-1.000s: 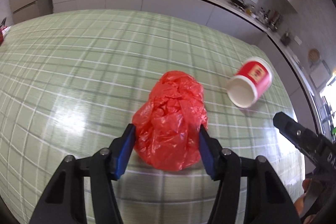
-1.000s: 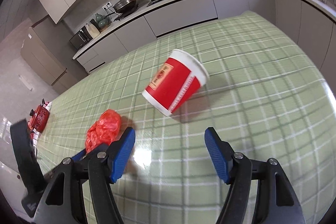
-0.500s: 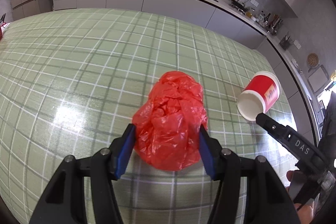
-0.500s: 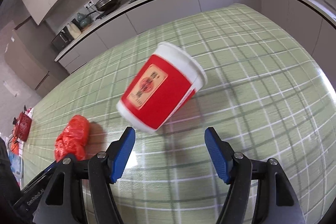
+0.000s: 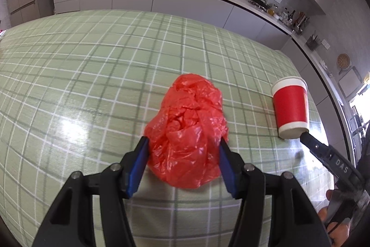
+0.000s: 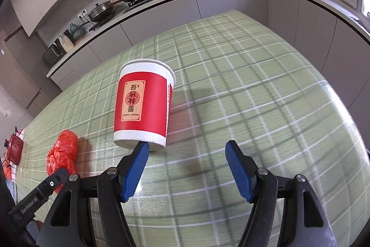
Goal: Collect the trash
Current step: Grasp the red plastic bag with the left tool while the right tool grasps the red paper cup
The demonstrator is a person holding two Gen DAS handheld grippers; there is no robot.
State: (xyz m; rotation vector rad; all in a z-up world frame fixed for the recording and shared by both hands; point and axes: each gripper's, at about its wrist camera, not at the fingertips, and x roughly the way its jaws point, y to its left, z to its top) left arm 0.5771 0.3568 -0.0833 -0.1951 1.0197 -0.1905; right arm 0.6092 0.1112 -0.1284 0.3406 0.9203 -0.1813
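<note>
A: Where are your left tongs [image 5: 183,162] right now?

B: Low over the worktop [image 5: 81,75] with its green checked cloth, and clamped on the red plastic bag [image 5: 187,133]. Both blue pads press into the crumpled plastic, 1 on each side, and the bag bulges out ahead of them. You are looking down at it at a steep angle.

A: And your right tongs [image 6: 187,155]?

B: Open and holding nothing. The 2 blue pads stand well apart over bare cloth. The tip of the left pad [image 6: 142,149] sits right at the bottom edge of the red paper cup [image 6: 144,108]; whether it actually touches the cup, I cannot tell.

A: How does the cup sit?

B: It looks upright, white rim at the top and white band at the bottom, with a pale label of red characters facing your right camera. It is not between the pads but off to the left of the gap. Its shadow falls to the right on the cloth.

A: How do the 2 pieces of trash lie to each other?

B: Apart. From your left camera the cup [image 5: 291,108] stands to the right of the bag, with the black finger of the right tongs [image 5: 323,152] reaching in at its base. From your right camera the bag [image 6: 62,154] lies at the lower left, behind a black finger of the left tongs [image 6: 39,196].

A: Anything else on the cloth?

B: A small red object [image 6: 14,147] at the far left edge.
</note>
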